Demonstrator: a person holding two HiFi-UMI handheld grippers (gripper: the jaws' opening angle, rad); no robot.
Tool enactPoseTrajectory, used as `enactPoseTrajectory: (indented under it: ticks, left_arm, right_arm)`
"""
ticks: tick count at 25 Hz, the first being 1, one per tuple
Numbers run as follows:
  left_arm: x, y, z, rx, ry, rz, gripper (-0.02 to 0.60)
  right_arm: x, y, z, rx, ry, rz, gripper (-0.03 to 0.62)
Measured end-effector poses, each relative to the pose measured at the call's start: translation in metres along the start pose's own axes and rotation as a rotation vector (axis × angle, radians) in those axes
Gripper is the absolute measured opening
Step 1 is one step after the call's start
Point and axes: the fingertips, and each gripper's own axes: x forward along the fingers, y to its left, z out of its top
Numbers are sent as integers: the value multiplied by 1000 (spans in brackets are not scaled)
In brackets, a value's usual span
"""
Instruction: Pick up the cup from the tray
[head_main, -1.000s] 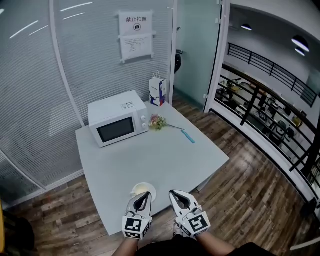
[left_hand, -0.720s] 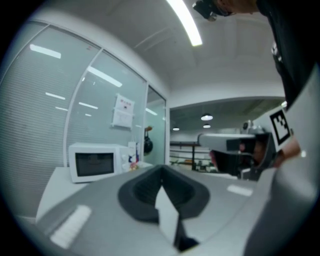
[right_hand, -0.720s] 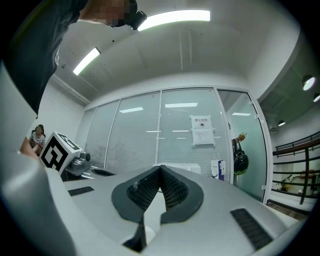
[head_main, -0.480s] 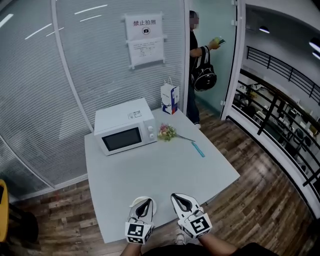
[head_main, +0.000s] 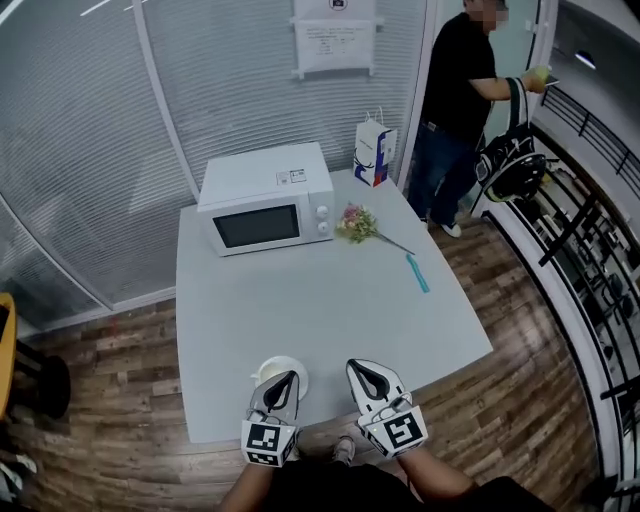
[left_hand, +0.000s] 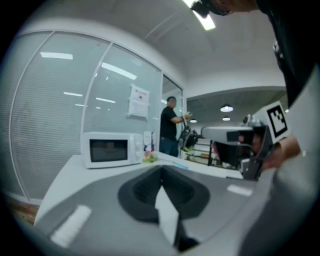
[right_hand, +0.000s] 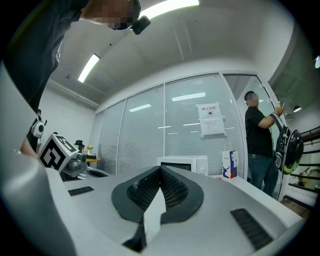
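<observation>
A pale round cup on a white saucer-like tray (head_main: 276, 370) sits at the near edge of the grey table (head_main: 320, 310). My left gripper (head_main: 283, 381) hovers just over its right side and hides part of it. That gripper's jaws meet at the tips, with nothing between them. My right gripper (head_main: 361, 371) hangs beside it over the table's front edge, also shut and holding nothing. In the left gripper view the closed tips (left_hand: 161, 167) point across the table. The right gripper view shows its closed tips (right_hand: 160, 167) aimed at the glass wall. Neither gripper view shows the cup.
A white microwave (head_main: 268, 211) stands at the back of the table. Near it are a small bunch of flowers (head_main: 357, 223), a blue stick (head_main: 417, 273) and a paper bag (head_main: 373, 152). A person in black (head_main: 455, 110) with a backpack stands at the doorway. A railing (head_main: 590, 250) runs along the right.
The head view has swung, and a person with a backpack has come into sight at the door. Both grippers stay shut near the table's front edge by the cup.
</observation>
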Motion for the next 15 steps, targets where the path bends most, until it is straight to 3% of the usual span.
enactPoseTrajectory:
  ticks: [12,13,15]
  left_arm:
    - [-14,34,-47,-20,77,42,6]
    - [-15,35,-55,-30,87,42,14]
    - [-19,37,-71,-50,115,48,120]
  right_arm:
    - [26,37,-54,62,110,36,-11]
    - [28,41,-59,60,120,42,-11]
    - [31,47,-71,58,147,55,-11]
